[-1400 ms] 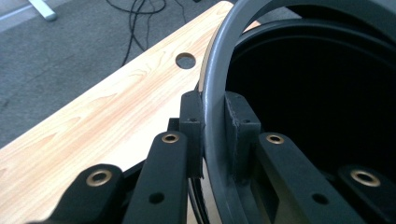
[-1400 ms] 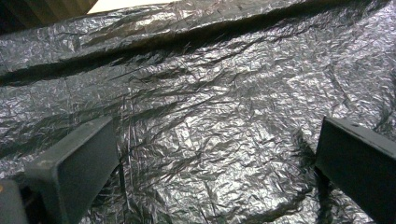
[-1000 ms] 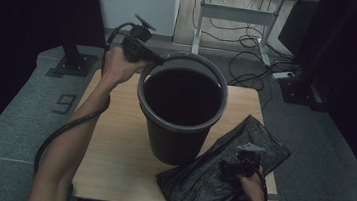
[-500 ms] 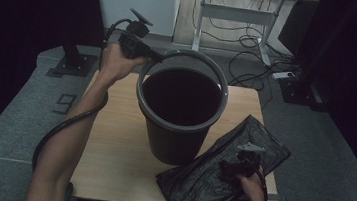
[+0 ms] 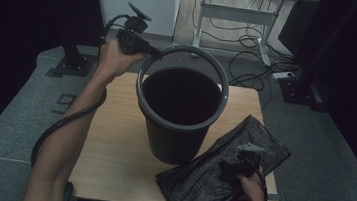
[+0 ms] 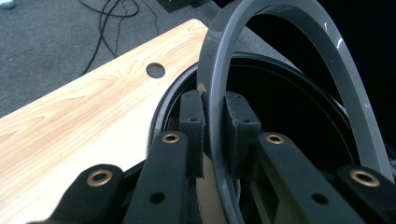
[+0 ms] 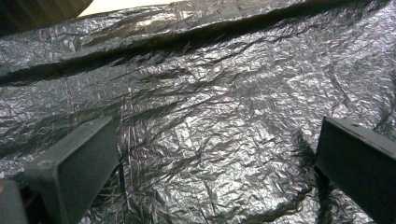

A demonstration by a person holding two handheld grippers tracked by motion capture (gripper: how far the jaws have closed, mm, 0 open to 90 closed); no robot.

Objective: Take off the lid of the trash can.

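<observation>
Now the left gripper (image 5: 153, 53) is clamped on the grey ring (image 5: 187, 51) above the bucket (image 5: 176, 125), while the right gripper (image 5: 232, 167) sits wide open over the black bag (image 5: 208, 179).

Seen from the left gripper view, the two pads pinch the ring (image 6: 215, 93) close together, with the ring tilted up off the bucket rim (image 6: 159, 116); the bucket stands near the middle of the desk (image 5: 112, 139), and the bag lies crumpled at the desk's near right corner, partly over the edge. From the right gripper view the jaws stand well apart with the bag (image 7: 201, 116) between them, not yet squeezed. My worry: the pinch is narrow, so the ring could swing or slip out, and the bag might slide off the desk if nudged.
</observation>
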